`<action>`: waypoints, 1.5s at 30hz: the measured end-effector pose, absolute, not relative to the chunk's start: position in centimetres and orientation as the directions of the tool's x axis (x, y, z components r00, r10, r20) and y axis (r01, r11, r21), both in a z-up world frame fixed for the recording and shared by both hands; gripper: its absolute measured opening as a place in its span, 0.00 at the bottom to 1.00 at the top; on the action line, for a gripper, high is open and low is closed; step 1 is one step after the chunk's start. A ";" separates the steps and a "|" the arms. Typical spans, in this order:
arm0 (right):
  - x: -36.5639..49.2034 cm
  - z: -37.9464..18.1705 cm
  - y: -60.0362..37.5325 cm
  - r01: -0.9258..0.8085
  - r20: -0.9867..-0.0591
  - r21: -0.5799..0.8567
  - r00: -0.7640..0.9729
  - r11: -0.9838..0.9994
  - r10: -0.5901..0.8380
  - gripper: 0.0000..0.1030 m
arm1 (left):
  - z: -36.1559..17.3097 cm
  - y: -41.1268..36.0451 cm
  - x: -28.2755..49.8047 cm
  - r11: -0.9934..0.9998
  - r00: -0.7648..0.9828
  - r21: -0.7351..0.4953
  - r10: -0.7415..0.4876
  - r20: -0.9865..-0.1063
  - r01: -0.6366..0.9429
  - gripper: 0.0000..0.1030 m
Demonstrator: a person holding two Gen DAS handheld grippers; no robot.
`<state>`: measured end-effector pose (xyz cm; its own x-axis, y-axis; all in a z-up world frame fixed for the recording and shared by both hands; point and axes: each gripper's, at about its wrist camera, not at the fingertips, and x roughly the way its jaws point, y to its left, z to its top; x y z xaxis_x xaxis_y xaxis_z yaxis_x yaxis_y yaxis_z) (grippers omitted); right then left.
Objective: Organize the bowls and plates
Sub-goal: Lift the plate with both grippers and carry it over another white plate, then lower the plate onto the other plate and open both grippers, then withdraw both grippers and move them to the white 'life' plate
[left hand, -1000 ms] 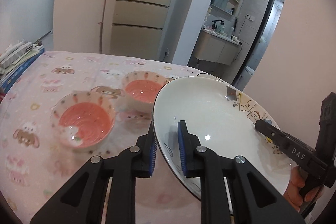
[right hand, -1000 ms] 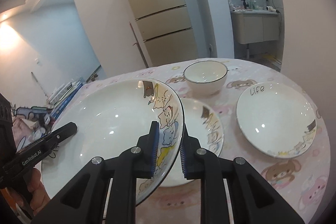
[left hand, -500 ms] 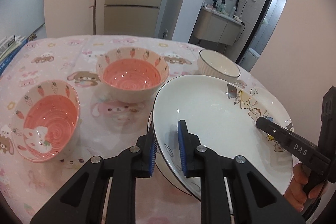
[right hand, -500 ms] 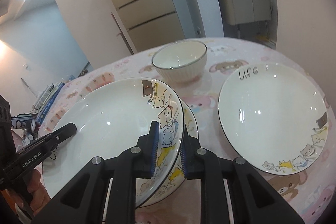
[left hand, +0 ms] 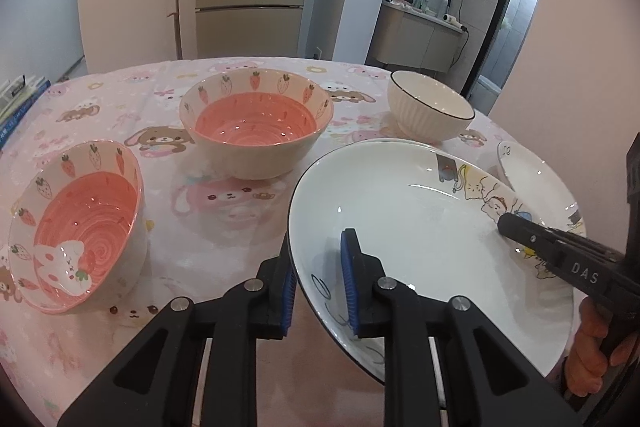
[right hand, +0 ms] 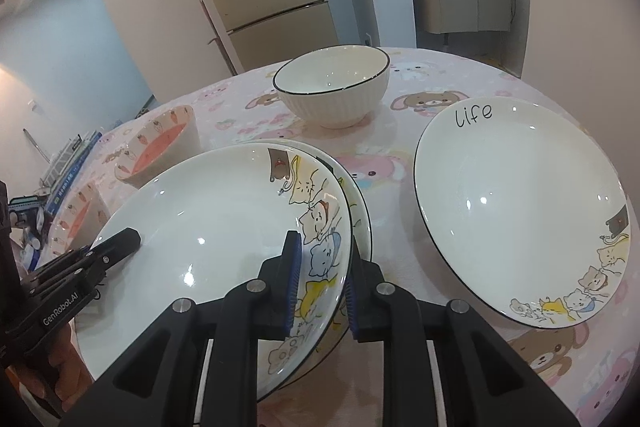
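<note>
A white cartoon plate [left hand: 400, 219] [right hand: 208, 227] is held by opposite rims. My left gripper [left hand: 318, 259] has the plate's near-left rim between its blue pads, and its jaws are opening. My right gripper [right hand: 323, 247] is shut on the rim by the cat drawings. The plate rests on a second cartoon plate [right hand: 360, 211], of which only the right rim shows. A "life" plate [right hand: 520, 207] lies to the right. A white ribbed bowl [left hand: 428, 111] stands behind. Two pink strawberry bowls [left hand: 256, 123] [left hand: 80, 223] sit to the left.
The round table [left hand: 224, 211] wears a pink cartoon cloth. Books [left hand: 16, 103] lie at its far left edge. A person's hand [left hand: 592, 347] grips the right tool at the table's right edge. A fridge and a bathroom counter stand beyond the table.
Both grippers came down and forward with the cartoon plate, which now sits on the second cartoon plate. The bowls look closer in both views.
</note>
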<state>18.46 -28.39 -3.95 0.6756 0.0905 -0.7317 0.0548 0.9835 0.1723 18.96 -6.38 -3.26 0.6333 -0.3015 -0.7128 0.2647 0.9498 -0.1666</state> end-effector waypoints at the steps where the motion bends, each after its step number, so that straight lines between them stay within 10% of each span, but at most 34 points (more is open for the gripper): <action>1: 18.5 -4.1 -28.4 0.053 -0.734 0.172 0.673 0.984 0.092 0.21 | -3.4 -6.4 18.9 0.952 0.636 -0.162 -0.296 -0.712 0.262 0.17; 18: 18.6 -4.3 -28.1 0.056 -0.741 0.157 0.666 0.986 0.081 0.21 | -4.0 -7.0 18.8 0.964 0.658 -0.086 -0.235 -0.716 0.250 0.24; 20: 18.5 -4.3 -28.1 0.057 -0.738 0.149 0.671 0.987 0.073 0.21 | -3.1 -7.2 17.9 0.969 0.724 -0.018 -0.195 -0.662 0.245 0.30; 23: 18.3 -4.0 -28.0 0.064 -0.723 0.128 0.689 0.990 0.049 0.21 | -1.6 -7.6 16.5 0.965 0.802 0.055 -0.179 -0.570 0.255 0.65; 45: 16.5 -1.6 -26.9 0.105 -0.582 -0.060 0.805 0.993 -0.120 0.45 | -0.4 -5.8 17.0 0.980 0.798 -0.032 -0.178 -0.576 0.195 0.68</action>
<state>16.47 -26.85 -1.63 0.8046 -0.1204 -0.5815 0.1049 0.9926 -0.0604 17.02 -5.82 -0.44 0.7983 -0.1776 -0.5755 0.1953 0.9802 -0.0317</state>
